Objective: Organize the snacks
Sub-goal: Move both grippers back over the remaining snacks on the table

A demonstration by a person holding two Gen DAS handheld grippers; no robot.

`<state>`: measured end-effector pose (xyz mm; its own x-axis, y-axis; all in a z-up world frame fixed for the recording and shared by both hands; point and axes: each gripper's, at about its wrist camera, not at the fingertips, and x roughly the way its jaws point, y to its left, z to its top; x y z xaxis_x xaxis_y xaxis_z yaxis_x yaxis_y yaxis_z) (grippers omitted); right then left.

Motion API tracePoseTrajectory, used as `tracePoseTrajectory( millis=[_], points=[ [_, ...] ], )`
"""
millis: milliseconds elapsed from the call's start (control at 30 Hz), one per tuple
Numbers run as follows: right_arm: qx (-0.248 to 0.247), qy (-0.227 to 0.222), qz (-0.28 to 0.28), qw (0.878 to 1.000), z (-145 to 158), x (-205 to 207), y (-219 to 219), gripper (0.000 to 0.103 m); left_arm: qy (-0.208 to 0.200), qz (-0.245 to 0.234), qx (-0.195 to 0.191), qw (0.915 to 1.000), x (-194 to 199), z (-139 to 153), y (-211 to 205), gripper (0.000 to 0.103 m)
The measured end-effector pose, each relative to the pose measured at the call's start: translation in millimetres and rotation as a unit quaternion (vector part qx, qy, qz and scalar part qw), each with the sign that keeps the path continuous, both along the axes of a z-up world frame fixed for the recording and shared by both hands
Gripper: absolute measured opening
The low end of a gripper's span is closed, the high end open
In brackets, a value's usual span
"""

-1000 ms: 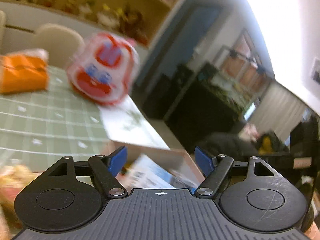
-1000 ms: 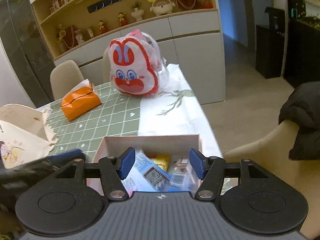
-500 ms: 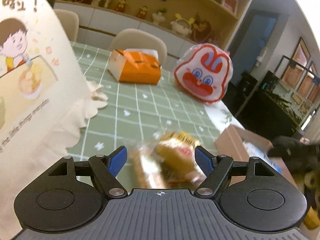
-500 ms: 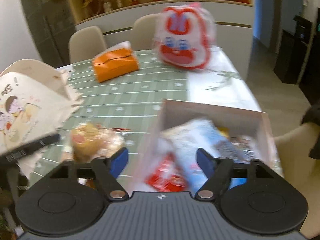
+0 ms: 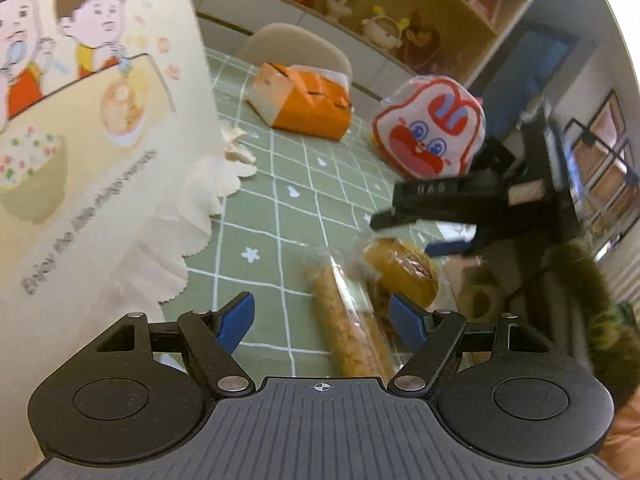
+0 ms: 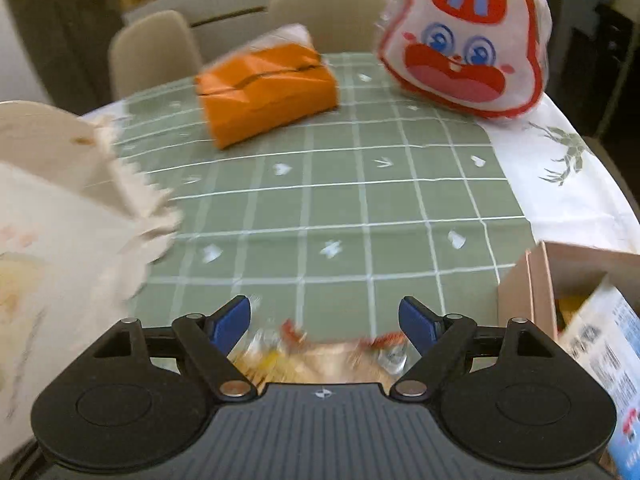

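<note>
Two clear-wrapped snacks lie on the green checked tablecloth (image 5: 280,208): a long crumbly stick packet (image 5: 344,320) and a round golden bun packet (image 5: 404,272). My left gripper (image 5: 322,316) hovers over the stick packet, which lies between its blue pads untouched. The jaws stand wide and are closing slightly. My right gripper (image 5: 412,236) reaches in from the right above the bun. In its own view the right gripper (image 6: 324,320) is open above the blurred snack packets (image 6: 320,352).
A tall printed paper bag (image 5: 80,160) fills the left. An orange tissue pack (image 6: 264,92) and a red-and-white rabbit bag (image 6: 464,48) sit at the far side. A cardboard box (image 6: 528,276) holding a blue-white packet (image 6: 600,344) stands at the right edge. Chairs stand behind the table.
Both grippers swung left, away from the cardboard box and onto the snacks beside the paper bag. The right jaws widened. The right gripper has come into the left view.
</note>
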<state>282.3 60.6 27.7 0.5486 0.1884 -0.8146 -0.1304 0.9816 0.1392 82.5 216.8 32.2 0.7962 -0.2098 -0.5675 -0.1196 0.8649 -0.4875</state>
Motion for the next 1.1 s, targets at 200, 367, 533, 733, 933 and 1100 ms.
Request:
tracePoseTrajectory(
  millis=[200,367,533,733,933,1100],
  points=[
    [0.022,0.042,0.005,0.999,-14,-9,-13,0.052,0.004,-0.039,-0.062,0.9973,-3,6,8,0.068],
    [0.016,0.059,0.06,0.996,-14,-52,-5,0.044,0.011,-0.062,-0.054,0.9966,-3,6,-3,0.065],
    [0.02,0.067,0.094,0.993,-14,-93,-1,0.043,0.01,-0.063,-0.046,0.9969,-5,7,-6,0.063],
    [0.016,0.063,0.119,0.991,-10,-145,-13,0.044,0.019,-0.085,-0.04,0.9954,-3,4,-14,0.063],
    [-0.046,0.011,0.119,0.992,-9,-198,-36,0.057,0.013,-0.101,-0.035,0.9942,-5,5,-23,0.063],
    [-0.096,-0.027,0.088,0.991,-10,-228,-64,0.06,-0.004,-0.092,-0.007,0.9957,-12,12,-32,0.063]
  ],
)
